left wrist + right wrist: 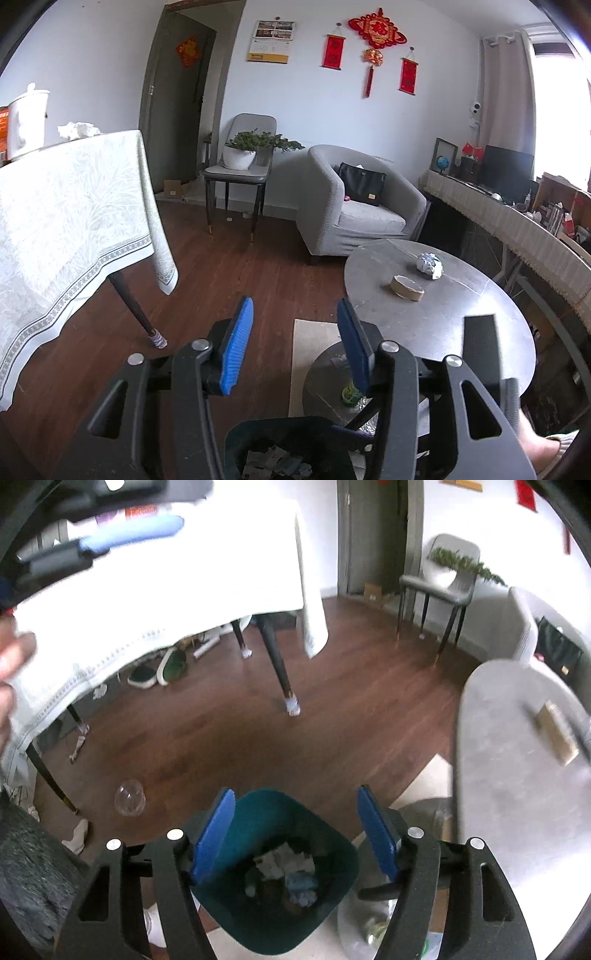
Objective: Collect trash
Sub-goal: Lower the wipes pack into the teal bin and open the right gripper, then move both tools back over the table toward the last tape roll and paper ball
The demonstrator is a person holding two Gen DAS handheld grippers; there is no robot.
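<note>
In the right wrist view my right gripper (295, 797) hangs open over a teal trash bin (332, 882). The bin holds crumpled paper (284, 862), and nothing is between the blue pads. My left gripper (295, 314) is also open and empty. The same bin (240, 443) sits dark under it at the bottom edge. To its right, a crumpled foil ball (429, 265) and a flat tape roll (407, 288) lie on the round grey table (443, 325). A clear plastic cup (129, 798) lies on the wooden floor left of the bin. A crumpled tissue (77, 129) rests on the cloth-covered table.
The cloth-covered table (66, 221) stands at left with dark legs (277, 664) and shoes (159, 670) beneath it. Behind are a grey armchair (369, 218) and a chair with a potted plant (240, 155). A green scrap (351, 395) lies on the round table's lower shelf. A person's hand (11, 672) shows at far left.
</note>
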